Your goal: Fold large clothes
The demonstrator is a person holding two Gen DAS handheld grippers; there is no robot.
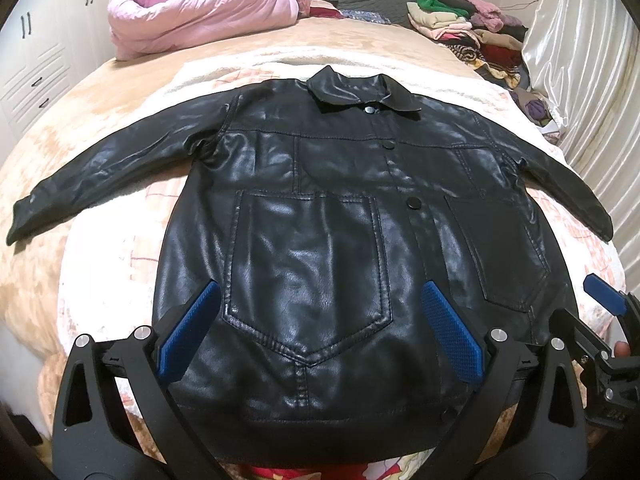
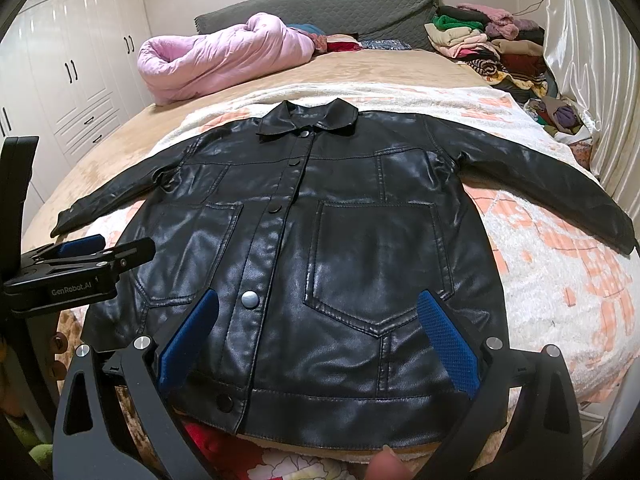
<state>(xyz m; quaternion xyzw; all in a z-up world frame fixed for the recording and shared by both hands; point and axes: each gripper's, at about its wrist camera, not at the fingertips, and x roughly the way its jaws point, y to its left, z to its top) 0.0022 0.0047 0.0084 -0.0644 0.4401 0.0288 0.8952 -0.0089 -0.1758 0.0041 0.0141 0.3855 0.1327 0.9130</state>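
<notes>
Bed (image 1: 120,92) w/ black jacket (image 1: 320,208) spread flat, front up; pink quilt (image 1: 200,12) & clothes pile (image 1: 472,32) beyond its collar. Left tongs (image 1: 320,336) & right tongs (image 2: 316,340) wide over hem, holding nothing.

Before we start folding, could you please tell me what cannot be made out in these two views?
- Left wrist view: the hem of the black leather jacket is cut off behind the left gripper, whose jaws stand open.
- Left wrist view: only part of the right gripper shows at the frame edge.
- Both views: the heap of mixed folded clothes is too small to sort.
- Both views: the rolled pink quilt hides what lies behind it.
</notes>
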